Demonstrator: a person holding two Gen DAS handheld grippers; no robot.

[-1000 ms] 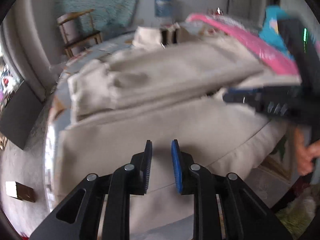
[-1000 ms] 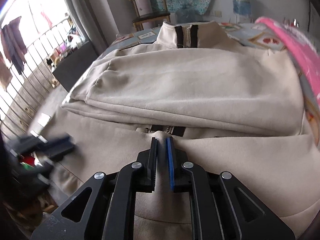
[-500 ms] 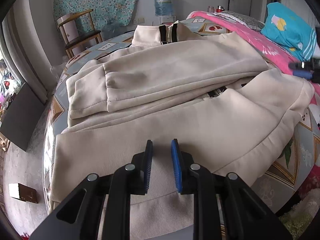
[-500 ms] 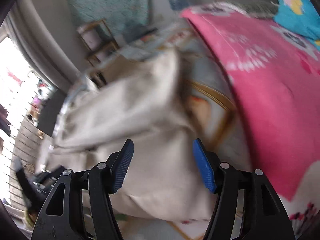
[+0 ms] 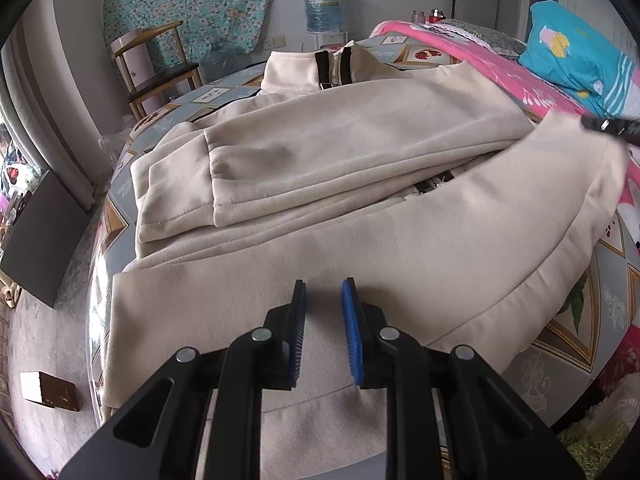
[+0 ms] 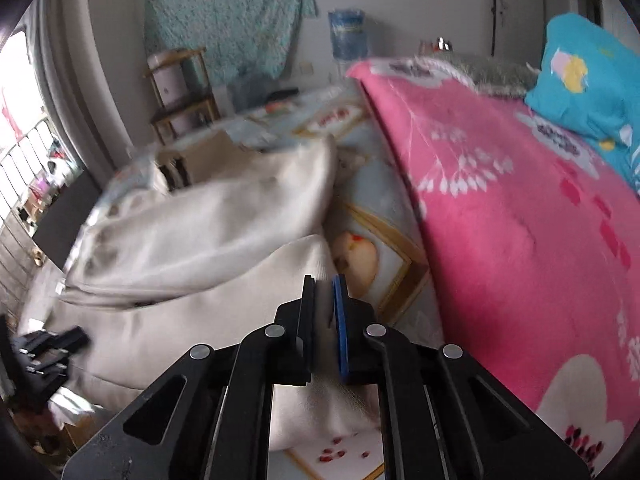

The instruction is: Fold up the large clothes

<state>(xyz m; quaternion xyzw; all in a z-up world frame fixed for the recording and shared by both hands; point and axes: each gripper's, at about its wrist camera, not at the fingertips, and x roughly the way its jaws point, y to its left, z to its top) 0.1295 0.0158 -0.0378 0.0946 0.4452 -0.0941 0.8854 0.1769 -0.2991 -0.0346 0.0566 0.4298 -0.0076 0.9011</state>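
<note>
A cream zip-up jacket [image 5: 360,152] lies across the bed with its collar at the far side and its sleeves folded over the body. My left gripper [image 5: 322,284] hovers over the near hem. Its pads stand narrowly apart and the cloth lies flat beneath them, with no fold raised between. My right gripper [image 6: 323,280] is at the jacket's right corner [image 6: 308,252], its jaws closed on the cream cloth there. In the left wrist view the right gripper [image 5: 608,124] shows as a dark tip touching that corner.
A pink blanket [image 6: 520,220] covers the bed to the right of the jacket, with a teal pillow [image 5: 576,52] behind it. A wooden chair [image 5: 156,72] and a water bottle [image 5: 322,8] stand by the far wall. A dark panel [image 5: 44,236] leans at the left.
The right gripper swung from the middle of the jacket to its right corner, opened wide on the way, then closed on the cloth. The left gripper kept still.
</note>
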